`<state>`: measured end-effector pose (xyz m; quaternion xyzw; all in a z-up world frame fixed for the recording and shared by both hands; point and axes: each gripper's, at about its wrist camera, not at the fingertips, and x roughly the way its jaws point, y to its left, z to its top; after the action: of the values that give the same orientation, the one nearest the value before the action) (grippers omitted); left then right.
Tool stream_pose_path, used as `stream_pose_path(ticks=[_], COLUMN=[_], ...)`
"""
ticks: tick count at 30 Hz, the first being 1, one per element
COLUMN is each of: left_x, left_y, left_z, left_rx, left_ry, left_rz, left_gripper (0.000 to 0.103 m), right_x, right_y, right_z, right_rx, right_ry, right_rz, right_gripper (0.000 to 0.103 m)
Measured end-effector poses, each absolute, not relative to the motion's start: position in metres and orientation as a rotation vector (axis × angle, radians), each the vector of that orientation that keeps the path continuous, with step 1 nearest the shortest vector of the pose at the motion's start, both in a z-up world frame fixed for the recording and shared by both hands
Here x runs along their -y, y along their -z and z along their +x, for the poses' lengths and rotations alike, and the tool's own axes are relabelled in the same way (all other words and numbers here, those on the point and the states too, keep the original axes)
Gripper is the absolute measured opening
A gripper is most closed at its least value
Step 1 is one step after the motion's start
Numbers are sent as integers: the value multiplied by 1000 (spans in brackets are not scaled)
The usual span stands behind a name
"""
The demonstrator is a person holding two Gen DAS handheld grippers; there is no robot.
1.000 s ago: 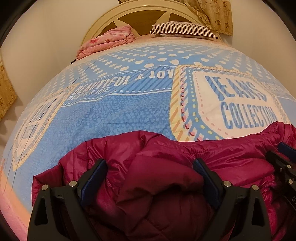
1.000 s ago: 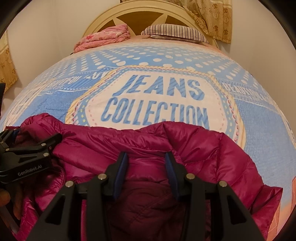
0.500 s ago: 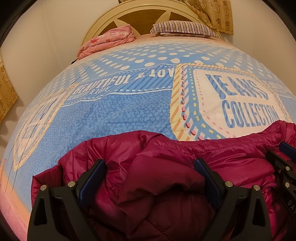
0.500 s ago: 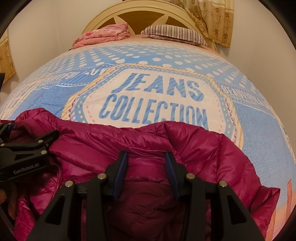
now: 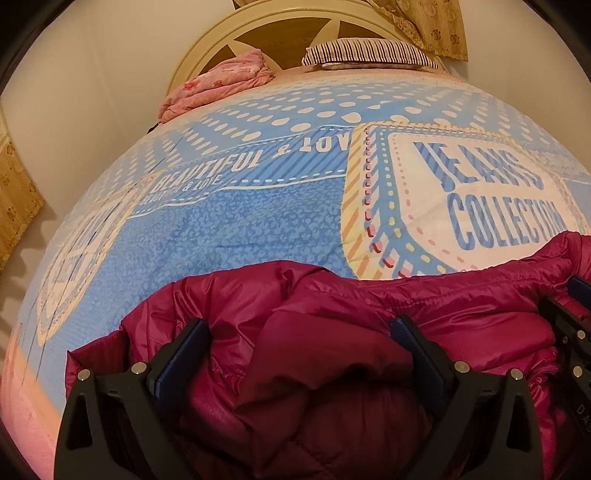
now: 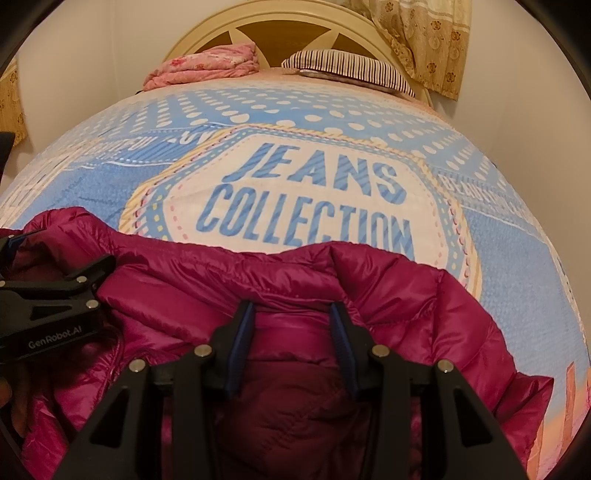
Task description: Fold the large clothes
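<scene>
A magenta quilted puffer jacket (image 5: 332, 314) lies bunched at the near end of a bed; it also fills the lower half of the right wrist view (image 6: 192, 280). My left gripper (image 5: 299, 332) is open wide, its fingers set down on either side of a thick fold of the jacket. My right gripper (image 6: 291, 314) has its jaws narrower, closed on a fold of the jacket near the collar. The left gripper also shows at the left edge of the right wrist view (image 6: 55, 291).
The bed carries a blue and white "JEANS COLLECTION" cover (image 6: 498, 258). A folded pink blanket (image 6: 203, 70) and a striped pillow (image 6: 351, 66) lie by the cream headboard (image 6: 266, 22). Walls stand on both sides, with patterned curtains (image 6: 424, 40) at the right.
The right gripper has lifted and pulled back a little with the jacket fold. The left gripper has stayed put, open around the jacket.
</scene>
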<state>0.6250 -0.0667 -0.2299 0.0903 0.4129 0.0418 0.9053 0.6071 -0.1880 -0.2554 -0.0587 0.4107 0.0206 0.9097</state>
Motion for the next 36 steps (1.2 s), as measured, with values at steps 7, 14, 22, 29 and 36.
stream_pose_path(ticks=[7, 14, 22, 29, 36], left_x=[73, 75, 76, 69, 33], left_y=[230, 230, 230, 212, 149], left_z=[624, 624, 623, 622, 553], left_rx=[-840, -831, -828, -841, -733], left_ry=[-114, -124, -129, -100, -68], left_rz=[234, 248, 258, 264, 195], left_gripper=[101, 101, 101, 102, 102], right_x=[186, 185, 185, 183, 218], right_y=[256, 256, 256, 252, 206], right_z=[608, 608, 608, 611, 569], right_rx=[-850, -850, -852, -872, -765], right_ry=[-40, -36, -38, -52, -1], right_rz=[-138, -147, -154, -202, -241], right_gripper=[46, 46, 46, 52, 85])
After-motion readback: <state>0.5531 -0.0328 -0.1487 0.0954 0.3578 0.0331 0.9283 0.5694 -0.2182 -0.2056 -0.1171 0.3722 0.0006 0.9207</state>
